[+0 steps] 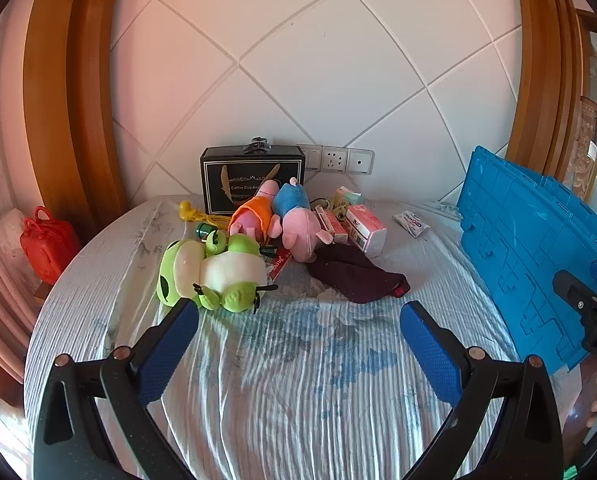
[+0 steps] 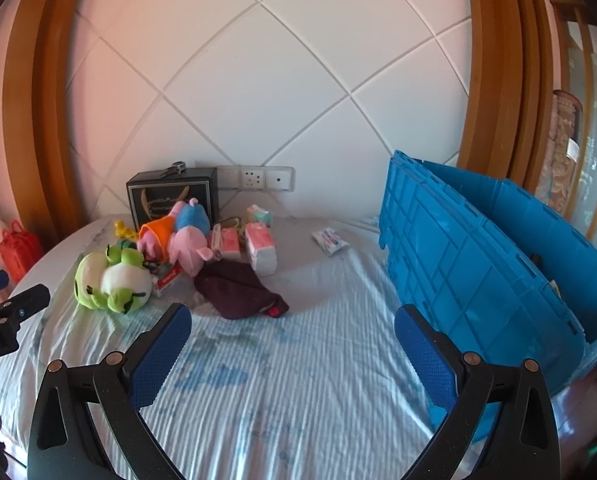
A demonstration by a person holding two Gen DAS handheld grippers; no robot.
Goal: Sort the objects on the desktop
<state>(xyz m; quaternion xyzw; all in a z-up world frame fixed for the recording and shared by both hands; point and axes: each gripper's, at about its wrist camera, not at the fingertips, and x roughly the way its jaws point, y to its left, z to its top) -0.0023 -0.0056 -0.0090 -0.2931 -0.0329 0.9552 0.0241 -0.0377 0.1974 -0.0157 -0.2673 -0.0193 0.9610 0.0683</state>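
Note:
A heap of objects lies at the far side of the cloth-covered round table [image 1: 282, 380]: a green frog plush [image 1: 210, 270] [image 2: 112, 280], two pink pig plushes [image 1: 298, 224] [image 2: 186, 238], tissue packs [image 1: 364, 228] [image 2: 260, 248], a dark maroon cloth [image 1: 358, 274] [image 2: 240, 290] and a small white packet [image 1: 412, 222] [image 2: 330, 242]. My left gripper [image 1: 298, 316] hangs open over bare cloth short of the heap, nothing between its fingers. My right gripper [image 2: 292, 320] is open too, empty, between the heap and the blue crate [image 2: 486, 280] [image 1: 534, 248].
A black gift box [image 1: 252, 178] [image 2: 172, 196] stands against the tiled wall by the wall sockets [image 1: 334, 159]. A yellow toy [image 1: 188, 210] lies left of the heap. A red case [image 1: 48, 244] sits beyond the table's left edge. Each view shows the other gripper at its side edge.

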